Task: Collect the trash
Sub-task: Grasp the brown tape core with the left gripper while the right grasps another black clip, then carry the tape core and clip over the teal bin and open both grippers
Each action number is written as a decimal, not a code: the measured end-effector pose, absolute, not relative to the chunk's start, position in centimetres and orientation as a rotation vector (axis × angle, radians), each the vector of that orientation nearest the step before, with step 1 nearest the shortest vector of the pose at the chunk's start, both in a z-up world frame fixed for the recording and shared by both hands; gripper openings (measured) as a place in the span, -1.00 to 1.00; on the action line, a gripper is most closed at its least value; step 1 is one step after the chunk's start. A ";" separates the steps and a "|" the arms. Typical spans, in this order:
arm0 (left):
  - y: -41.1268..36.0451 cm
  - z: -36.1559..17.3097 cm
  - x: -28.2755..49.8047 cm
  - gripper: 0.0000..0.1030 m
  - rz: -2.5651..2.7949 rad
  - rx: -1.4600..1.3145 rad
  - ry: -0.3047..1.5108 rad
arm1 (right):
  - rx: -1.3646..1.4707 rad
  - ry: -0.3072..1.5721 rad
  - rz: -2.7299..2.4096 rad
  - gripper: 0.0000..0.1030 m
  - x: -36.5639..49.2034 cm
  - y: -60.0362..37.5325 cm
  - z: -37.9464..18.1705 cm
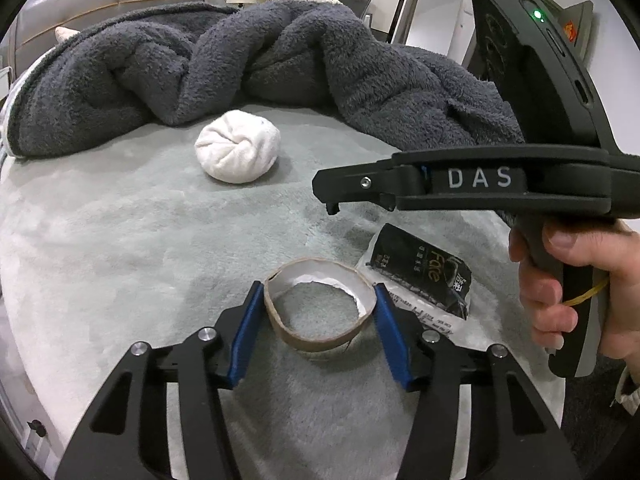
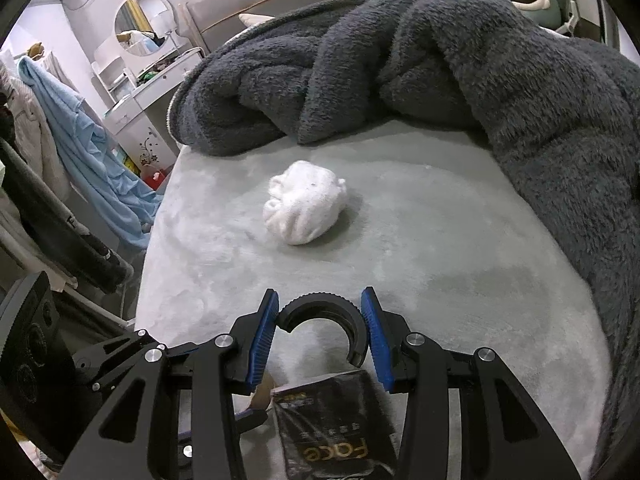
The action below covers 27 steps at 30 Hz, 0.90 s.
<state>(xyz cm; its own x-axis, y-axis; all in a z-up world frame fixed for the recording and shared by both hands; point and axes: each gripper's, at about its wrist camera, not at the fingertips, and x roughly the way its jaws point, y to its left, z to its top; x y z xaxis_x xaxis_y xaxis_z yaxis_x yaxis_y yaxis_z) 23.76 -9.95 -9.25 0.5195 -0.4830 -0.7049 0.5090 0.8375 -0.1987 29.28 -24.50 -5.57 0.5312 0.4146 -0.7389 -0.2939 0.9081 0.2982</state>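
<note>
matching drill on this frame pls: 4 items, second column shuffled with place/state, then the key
Items:
1. cardboard ring
2. white sock ball
3. black ring
4. black sachet

Places/states:
A. held between the right gripper jaws
B. lying flat on the bed sheet, right of the cardboard ring in the left wrist view
C. between the left gripper jaws, standing on its edge
D. alone mid-bed, in front of the dark grey blanket

Pairs: 1-C, 2-D, 3-A, 4-B
</note>
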 end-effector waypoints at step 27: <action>1.2 -6.2 17.6 0.04 -0.269 -0.061 0.793 | 0.050 0.896 0.572 -0.16 25.0 -16.5 -2.5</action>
